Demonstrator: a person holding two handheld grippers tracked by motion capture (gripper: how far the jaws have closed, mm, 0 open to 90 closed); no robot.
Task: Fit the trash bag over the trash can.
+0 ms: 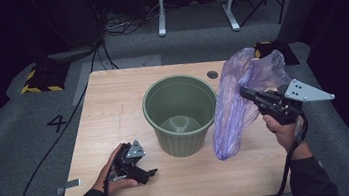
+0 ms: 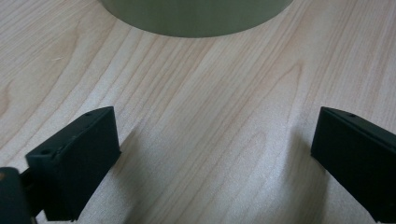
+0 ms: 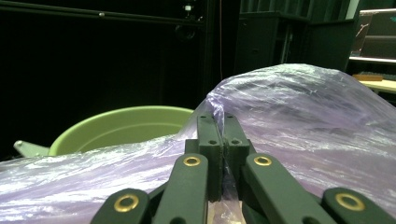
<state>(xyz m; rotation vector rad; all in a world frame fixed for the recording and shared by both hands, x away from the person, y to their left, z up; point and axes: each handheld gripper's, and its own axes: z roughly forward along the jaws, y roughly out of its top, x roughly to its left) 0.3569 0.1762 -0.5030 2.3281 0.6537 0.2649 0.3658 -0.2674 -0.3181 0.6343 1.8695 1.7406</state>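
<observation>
Here, one bag (image 1: 242, 94); one bin (image 1: 180, 113)

A lab or test studio is suggested: black curtains, taped floor number (image 1: 58, 123) (a "4"), trailing cables (image 1: 44, 159).

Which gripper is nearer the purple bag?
Right. The right gripper is shut on the purple bag, holding it up beside the green bin. The left gripper rests open on the table, across the bin.

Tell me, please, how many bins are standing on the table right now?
1. The green bin stands near the middle of the wooden table, empty inside, with the purple plastic bag held beside it on its right by the right gripper.
</observation>
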